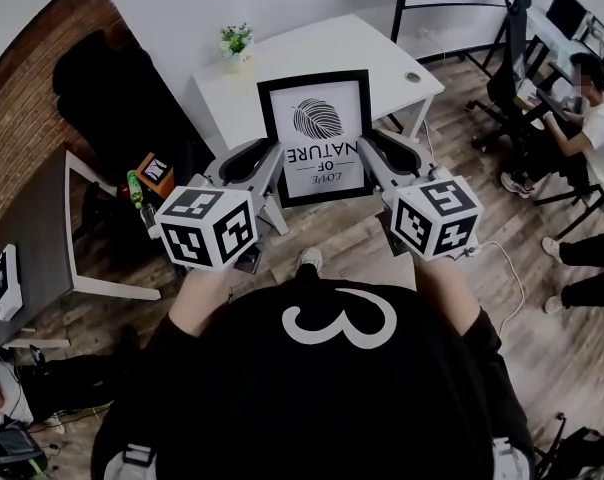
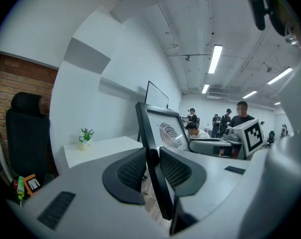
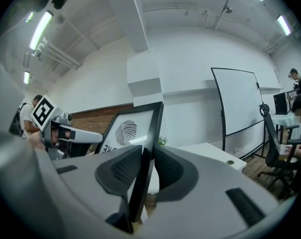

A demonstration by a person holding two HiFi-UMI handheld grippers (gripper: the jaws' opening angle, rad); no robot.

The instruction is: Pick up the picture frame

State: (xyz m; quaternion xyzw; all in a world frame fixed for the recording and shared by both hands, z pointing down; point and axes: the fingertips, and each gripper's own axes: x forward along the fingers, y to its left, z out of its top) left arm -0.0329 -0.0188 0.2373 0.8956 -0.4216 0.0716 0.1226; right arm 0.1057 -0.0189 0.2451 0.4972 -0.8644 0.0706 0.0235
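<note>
The person holds the picture frame (image 1: pixel 317 133) in the air between the two grippers, in front of the white table (image 1: pixel 282 68) and above the wooden floor (image 1: pixel 342 243). The frame does not touch the table. It is black, with a white sheet that shows a leaf print and the words "LOVE OF NATURE"; in the head view these words appear upside down.

The left gripper (image 1: pixel 272 158) is clamped on the left side of the frame. In the left gripper view, the two dark pads (image 2: pixel 133 168) press on the thin black edge from both sides. The right gripper (image 1: pixel 374 150) is clamped on the opposite side in the same way, and in the right gripper view its pads (image 3: pixel 123 167) also sit tight against the edge. Each gripper carries its marker cube near the person's hand.

On the far corner of the table stands a small plant pot (image 1: pixel 236 43). At the right another person (image 1: pixel 594 118) sits at a desk, near a black office chair (image 1: pixel 510 63).
</note>
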